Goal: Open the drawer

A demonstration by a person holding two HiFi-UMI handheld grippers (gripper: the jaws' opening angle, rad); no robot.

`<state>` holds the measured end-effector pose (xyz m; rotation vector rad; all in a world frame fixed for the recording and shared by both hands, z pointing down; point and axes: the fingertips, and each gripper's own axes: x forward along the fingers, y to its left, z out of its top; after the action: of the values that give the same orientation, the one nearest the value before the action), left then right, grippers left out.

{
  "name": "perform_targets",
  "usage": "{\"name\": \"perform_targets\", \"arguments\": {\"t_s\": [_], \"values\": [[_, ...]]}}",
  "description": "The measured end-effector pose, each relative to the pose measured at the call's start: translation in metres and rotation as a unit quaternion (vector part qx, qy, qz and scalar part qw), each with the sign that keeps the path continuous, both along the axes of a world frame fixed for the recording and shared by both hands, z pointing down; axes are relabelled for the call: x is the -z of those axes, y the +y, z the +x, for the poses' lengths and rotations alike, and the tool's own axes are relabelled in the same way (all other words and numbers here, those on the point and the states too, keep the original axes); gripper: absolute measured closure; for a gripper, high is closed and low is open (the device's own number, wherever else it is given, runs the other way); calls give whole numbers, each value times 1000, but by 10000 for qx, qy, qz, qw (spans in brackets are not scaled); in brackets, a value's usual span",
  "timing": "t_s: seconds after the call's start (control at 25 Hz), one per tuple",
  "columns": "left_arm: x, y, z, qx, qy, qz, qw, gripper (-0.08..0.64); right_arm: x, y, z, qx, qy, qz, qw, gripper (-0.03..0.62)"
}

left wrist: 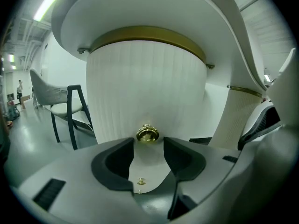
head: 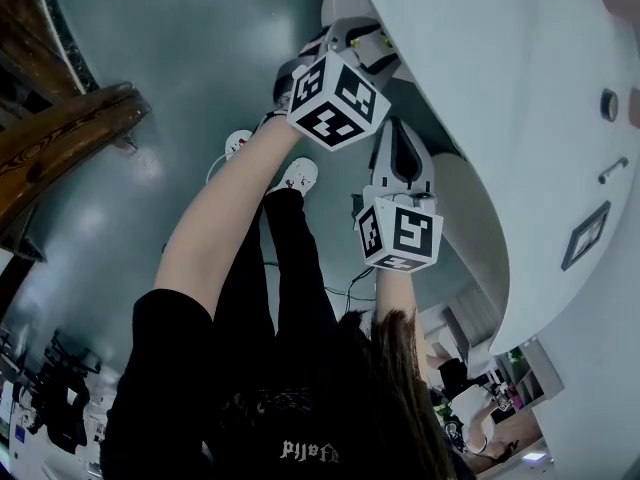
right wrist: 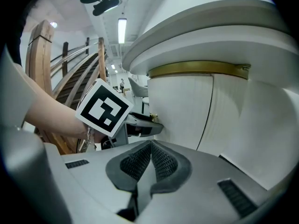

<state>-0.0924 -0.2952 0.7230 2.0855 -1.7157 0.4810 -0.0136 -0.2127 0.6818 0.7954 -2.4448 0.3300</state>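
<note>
The drawer front [left wrist: 145, 87] is a white, ribbed, curved panel under a gold band [left wrist: 149, 34], with a small gold knob [left wrist: 147, 134] low on it. My left gripper [left wrist: 148, 146] is open, and the knob sits just ahead of the gap between its dark pads [left wrist: 114, 160], untouched. In the right gripper view the left gripper [right wrist: 142, 121] reaches toward the same curved front [right wrist: 180, 111]. My right gripper [right wrist: 151, 155] is shut with nothing in it and hangs back from the cabinet. The head view shows the left gripper [head: 362, 43] and right gripper [head: 400, 153] at the white cabinet [head: 520, 88].
A dark-legged chair [left wrist: 60, 101] stands left of the cabinet. A wooden staircase [right wrist: 70, 78] rises behind the left arm. A second white column [left wrist: 236, 115] stands to the right of the drawer. The person's legs and shoes [head: 298, 175] are on the grey floor.
</note>
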Motion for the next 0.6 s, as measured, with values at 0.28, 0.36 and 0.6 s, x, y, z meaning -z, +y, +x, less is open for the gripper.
{"name": "perform_targets", "arguments": {"t_s": [0.28,0.36,0.6], "values": [[10,0,0,106,33,148,9998,377,-6,9,1,46,48,-94,9999,566],[11,1,-1,88,-13,162,9998,395,-7,13,0,88,65,-92,9999,566],[9,1,-2,-54,70,92,9999,433,-11,12,7,43,123,-133,9998,566]]}}
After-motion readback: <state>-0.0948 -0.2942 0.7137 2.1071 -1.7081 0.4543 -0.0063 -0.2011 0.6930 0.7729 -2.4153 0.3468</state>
